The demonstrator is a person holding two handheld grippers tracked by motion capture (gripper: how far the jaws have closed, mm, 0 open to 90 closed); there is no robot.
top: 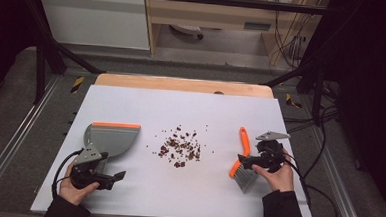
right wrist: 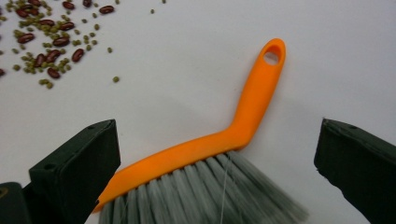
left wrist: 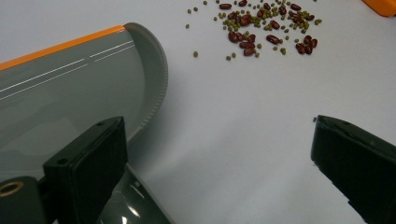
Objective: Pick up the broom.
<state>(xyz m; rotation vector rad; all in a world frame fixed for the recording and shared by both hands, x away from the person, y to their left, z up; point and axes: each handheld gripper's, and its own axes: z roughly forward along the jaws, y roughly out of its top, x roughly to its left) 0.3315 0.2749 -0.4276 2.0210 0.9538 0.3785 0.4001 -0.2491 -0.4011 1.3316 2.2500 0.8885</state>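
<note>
On the left side of the white desk [top: 146,106], the left tool [top: 118,176] rests low near the front edge, held in the person's left hand [top: 74,188], with its jaws spread wide and nothing between them. In the left gripper view one jaw sits over the near end of the grey dustpan [top: 110,139], while the other hangs above bare desk, so the tool is released and grips nothing. The dustpan lies flat just beyond that tool, its orange lip [left wrist: 60,45] on the far edge. In the middle of the desk lies a loose scatter of red beans and small green beans [top: 180,148], well apart from the dustpan and from the brush. On the right, the orange-handled brush [top: 242,161] lies on the desk, its handle pointing away from the person and its grey bristles [right wrist: 205,191] toward the front edge. The right tool [top: 243,161], in the right hand [top: 279,177], hovers at the brush with its jaws wide on either side of the brush head, not yet closed on it.
</note>
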